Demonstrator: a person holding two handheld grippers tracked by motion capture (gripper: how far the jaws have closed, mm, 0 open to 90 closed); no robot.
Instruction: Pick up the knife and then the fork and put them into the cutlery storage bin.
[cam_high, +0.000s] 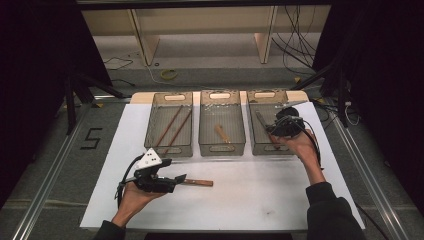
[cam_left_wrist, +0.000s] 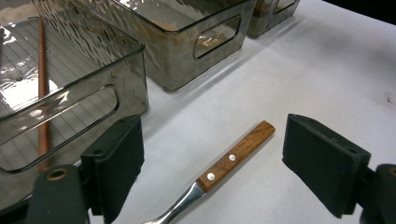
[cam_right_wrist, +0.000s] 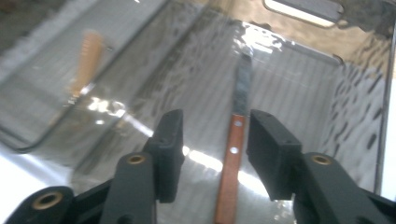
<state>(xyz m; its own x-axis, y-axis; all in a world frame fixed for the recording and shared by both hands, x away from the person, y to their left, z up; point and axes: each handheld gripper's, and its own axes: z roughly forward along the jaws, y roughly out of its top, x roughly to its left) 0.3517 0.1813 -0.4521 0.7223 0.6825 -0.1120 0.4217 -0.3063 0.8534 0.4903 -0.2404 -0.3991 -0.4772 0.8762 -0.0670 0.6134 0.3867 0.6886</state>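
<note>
Right tool (cam_right_wrist: 212, 140) at right of high view, down in right bin (cam_high: 257, 146), jaws apart, knife (cam_right_wrist: 232, 154) lying loose between them, looks just dropped off. Left tool (cam_left_wrist: 212, 161) wide open at lower left, straddling wood-handled utensil (cam_left_wrist: 236, 156) on table (cam_left_wrist: 327, 70), probably next pickup for sorting.

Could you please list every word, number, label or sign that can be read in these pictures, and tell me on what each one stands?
"5": a large dark figure marked on the grey floor left of the white table sheet, in the high view.
The bins, the wooden-handled utensil and the gripper bodies carry no readable text, label or brand.
</note>
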